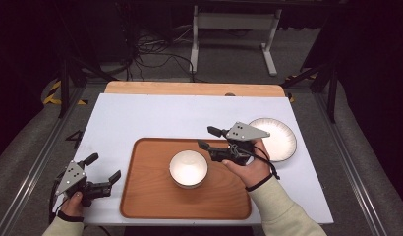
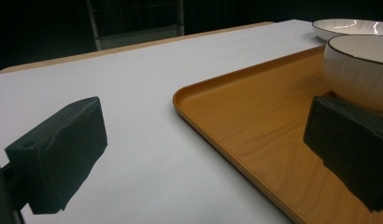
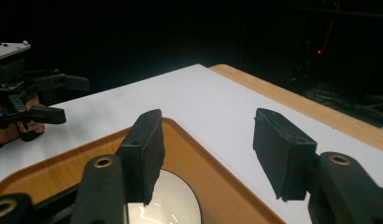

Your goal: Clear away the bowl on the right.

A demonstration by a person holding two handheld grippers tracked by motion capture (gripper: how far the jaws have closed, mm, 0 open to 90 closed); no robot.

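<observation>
Wood-grain tray (image 1: pixel 155 196), glossy ceramic bowl (image 1: pixel 188 168), matt white tabletop (image 1: pixel 155 118)

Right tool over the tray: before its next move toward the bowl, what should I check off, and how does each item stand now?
1. Right tool open: ok, jaws spread wide.
2. Right tool empty: ok, nothing between the jaws.
3. Bowl upright on the wooden tray: ok.
4. Bowl empty: ok, interior looks bare white.
5. Left tool out of the way: ok, open, at the tray's left edge, apart from the bowl.
6. Plate off the tray on the white table: ok, behind the right hand.
</observation>
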